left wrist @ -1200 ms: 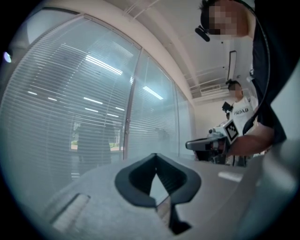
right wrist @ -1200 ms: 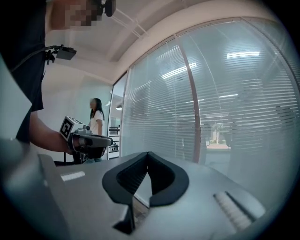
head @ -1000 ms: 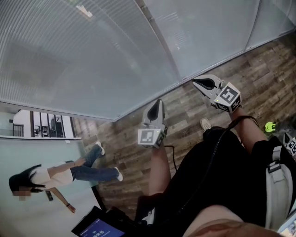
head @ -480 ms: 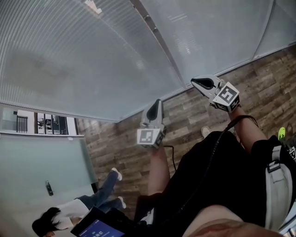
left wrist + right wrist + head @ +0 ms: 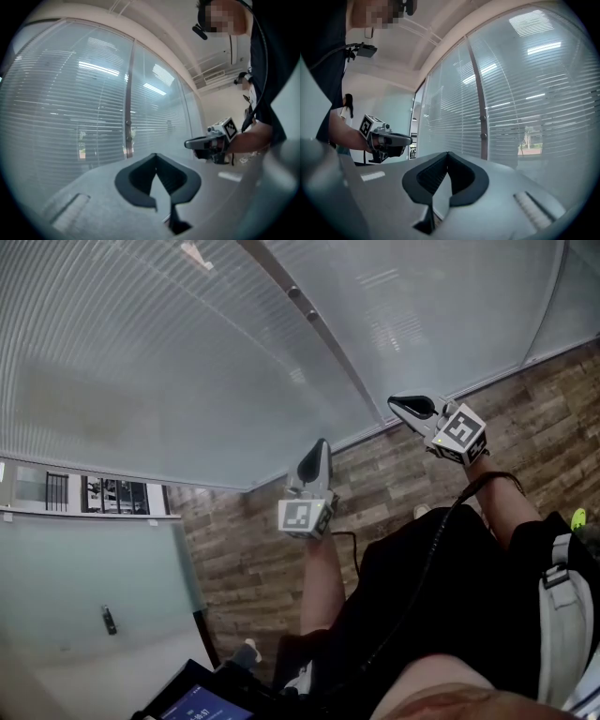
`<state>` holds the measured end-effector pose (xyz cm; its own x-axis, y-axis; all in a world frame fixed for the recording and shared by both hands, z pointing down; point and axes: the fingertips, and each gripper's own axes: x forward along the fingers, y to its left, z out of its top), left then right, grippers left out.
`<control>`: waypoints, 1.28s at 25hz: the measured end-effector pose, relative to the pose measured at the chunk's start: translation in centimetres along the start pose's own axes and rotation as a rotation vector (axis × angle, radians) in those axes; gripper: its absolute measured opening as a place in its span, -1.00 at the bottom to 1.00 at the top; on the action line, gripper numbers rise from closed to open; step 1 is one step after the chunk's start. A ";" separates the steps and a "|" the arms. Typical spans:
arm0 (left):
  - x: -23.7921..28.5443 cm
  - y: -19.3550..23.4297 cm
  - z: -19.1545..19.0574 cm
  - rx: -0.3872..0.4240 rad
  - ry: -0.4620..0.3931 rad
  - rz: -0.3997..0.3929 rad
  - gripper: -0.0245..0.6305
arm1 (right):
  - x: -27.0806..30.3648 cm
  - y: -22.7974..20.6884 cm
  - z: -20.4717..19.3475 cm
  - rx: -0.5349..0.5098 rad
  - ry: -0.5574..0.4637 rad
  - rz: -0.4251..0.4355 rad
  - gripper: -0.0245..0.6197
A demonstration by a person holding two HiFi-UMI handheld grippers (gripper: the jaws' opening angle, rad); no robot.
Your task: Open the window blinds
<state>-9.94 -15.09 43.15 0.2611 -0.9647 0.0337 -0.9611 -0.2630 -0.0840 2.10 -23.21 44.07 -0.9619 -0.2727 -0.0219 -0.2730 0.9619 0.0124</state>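
The left tongs [image 5: 156,164] are sitting pinched shut with nothing between them, and the right tongs [image 5: 447,161] are doing the same. Both are pointing level toward the window blinds [image 5: 141,362], which are hanging lowered over the far glass, well apart from either tip. Between the two panes a post [image 5: 127,108] is carrying small knobs [image 5: 127,124], and I am taking these to be the blinds' control.

As I am judging it, three things could go wrong:
- Tongs arriving shut are going to bump a knob rather than take it.
- A small round knob is likely slipping out of a glancing pinch.
- The cable [image 5: 487,474] trailing over the person's arm is at risk of snagging on a long reach.

No container is showing in any view, so there are no contents to report.
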 end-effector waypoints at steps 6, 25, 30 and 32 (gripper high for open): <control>1.0 -0.4 -0.1 0.015 0.000 -0.010 -0.92 | -0.3 -1.4 -0.3 -0.002 0.003 -0.003 -0.90; 4.4 2.8 0.3 0.025 -0.006 -0.099 -0.92 | 2.8 -4.5 0.7 -0.058 0.001 -0.088 -0.90; 5.6 5.9 0.5 0.034 -0.006 -0.134 -0.92 | 5.3 -5.9 2.3 -0.090 -0.005 -0.137 -0.90; 6.1 7.0 0.7 0.030 -0.014 -0.145 -0.92 | 6.2 -6.5 3.2 -0.105 -0.008 -0.157 -0.90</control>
<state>-15.02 -22.83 42.04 0.3988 -0.9164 0.0338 -0.9100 -0.4000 -0.1092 -2.05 -31.06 40.66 -0.9071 -0.4191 -0.0397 -0.4208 0.9002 0.1123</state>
